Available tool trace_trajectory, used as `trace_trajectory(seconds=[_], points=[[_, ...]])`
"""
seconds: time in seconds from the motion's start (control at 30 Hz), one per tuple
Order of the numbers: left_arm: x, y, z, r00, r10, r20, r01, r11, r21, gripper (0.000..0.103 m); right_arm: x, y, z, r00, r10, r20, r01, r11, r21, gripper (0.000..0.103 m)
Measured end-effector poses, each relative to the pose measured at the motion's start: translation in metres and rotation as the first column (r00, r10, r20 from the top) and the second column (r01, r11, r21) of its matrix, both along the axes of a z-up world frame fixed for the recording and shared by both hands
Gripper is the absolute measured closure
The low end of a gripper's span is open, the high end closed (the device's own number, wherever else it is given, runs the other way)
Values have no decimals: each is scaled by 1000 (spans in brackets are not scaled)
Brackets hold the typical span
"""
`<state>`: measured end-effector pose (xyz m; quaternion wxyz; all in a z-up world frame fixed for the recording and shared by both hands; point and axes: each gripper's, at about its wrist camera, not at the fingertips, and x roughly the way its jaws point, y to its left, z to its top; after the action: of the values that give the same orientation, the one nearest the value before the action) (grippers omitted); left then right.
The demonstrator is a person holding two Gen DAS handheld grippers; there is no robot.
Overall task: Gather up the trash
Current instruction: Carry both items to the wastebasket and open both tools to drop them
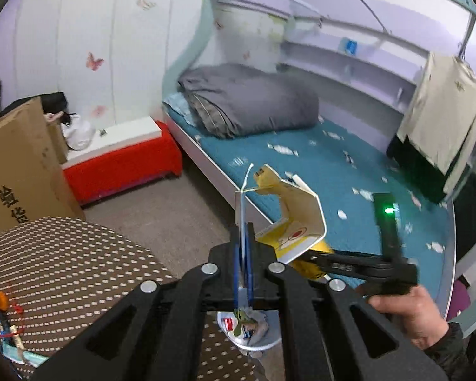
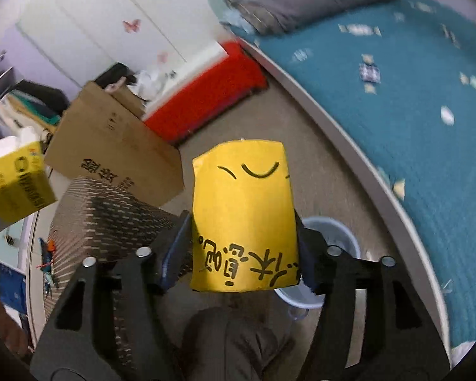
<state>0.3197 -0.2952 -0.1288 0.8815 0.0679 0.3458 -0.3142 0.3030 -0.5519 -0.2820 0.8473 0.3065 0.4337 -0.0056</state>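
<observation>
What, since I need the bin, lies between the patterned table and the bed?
Floor and the pale blue bin, partly behind the yellow carton, in the right wrist view.

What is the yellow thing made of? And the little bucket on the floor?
The yellow package, pinched in the right gripper, looks like thin printed cardboard: it bends in flat panels with sharp creases, yellow outside, plain white inside. The pale blue bin looks like smooth moulded plastic, with a thin rounded rim and a slight shine, though it is blurry.
</observation>
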Motion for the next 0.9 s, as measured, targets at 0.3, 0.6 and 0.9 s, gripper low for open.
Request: trace_trajectory(seconds=[0.3,0.6,0.9], points=[[15,-54,-54,991,-79,-105,89,992,93,100,-16,-38,-27,994,-100,-44,102,993,60,24],[28,-85,-99,968,-128,-218,167,971,169,97,-35,-59,-14,988,-156,-5,156,986,61,21],[32,-81,-101,976,-81,-200,119,975,187,13,-39,-46,-3,990,-142,17,141,989,50,17]])
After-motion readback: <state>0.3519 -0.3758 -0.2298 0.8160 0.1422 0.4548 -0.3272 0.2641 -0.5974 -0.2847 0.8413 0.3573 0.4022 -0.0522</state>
